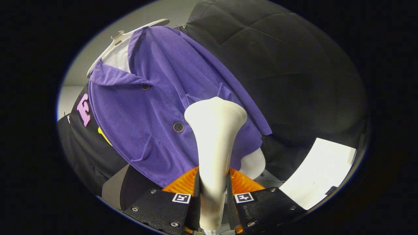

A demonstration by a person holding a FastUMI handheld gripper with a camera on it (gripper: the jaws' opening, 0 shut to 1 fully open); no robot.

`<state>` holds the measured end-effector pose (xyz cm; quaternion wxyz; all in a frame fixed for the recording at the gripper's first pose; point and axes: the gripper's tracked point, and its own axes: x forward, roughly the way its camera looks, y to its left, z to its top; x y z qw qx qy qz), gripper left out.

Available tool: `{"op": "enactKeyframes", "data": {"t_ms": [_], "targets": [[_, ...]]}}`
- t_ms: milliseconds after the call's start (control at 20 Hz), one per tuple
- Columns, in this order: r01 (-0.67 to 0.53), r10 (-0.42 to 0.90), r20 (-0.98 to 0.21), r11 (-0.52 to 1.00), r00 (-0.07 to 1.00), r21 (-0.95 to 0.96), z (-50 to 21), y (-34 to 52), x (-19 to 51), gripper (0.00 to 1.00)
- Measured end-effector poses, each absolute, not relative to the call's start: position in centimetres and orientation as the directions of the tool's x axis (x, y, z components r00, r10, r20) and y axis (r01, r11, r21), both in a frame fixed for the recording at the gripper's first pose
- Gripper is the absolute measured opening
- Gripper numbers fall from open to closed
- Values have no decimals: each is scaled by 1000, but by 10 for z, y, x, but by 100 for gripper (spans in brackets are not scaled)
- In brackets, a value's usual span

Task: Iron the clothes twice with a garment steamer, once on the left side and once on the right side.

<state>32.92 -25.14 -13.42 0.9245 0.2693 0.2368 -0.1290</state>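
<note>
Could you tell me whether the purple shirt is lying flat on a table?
No, the purple shirt hangs on a white hanger, ahead of the steamer.

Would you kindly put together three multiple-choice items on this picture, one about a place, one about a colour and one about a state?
1. Where is the head of the garment steamer?
A. In front of the shirt's front, beside its lower button
B. Resting on the hanger's hook
C. Lying on the white sheet

2. What colour is the shirt?
A. Green
B. Purple
C. Red

3. What is the gripper doing?
A. Standing open with nothing between its fingers
B. Shut on the shirt's collar
C. Shut on the steamer's handle

Answers:
1 A: the white head shows against the purple cloth next to the lower button.
2 B: the ribbed cloth on the white hanger is purple.
3 C: both orange fingers press on the white handle from either side.
</note>
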Motion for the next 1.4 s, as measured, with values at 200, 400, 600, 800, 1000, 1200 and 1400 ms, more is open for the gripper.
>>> {"op": "enactKeyframes", "data": {"t_ms": [200,400,600,800,1000,1200,1400], "targets": [[386,-96,-551,811,829,439,-159,-245,333,34],[414,-87,-598,800,796,434,-191,-244,322,34],[427,-72,-644,803,762,416,-221,-238,308,34],[431,-57,-678,810,733,397,-242,-228,288,34],[402,-27,-684,826,729,396,-244,-206,261,34],[346,1,-658,850,753,397,-228,-180,229,34],[285,42,-636,869,771,404,-213,-151,192,34]]}}
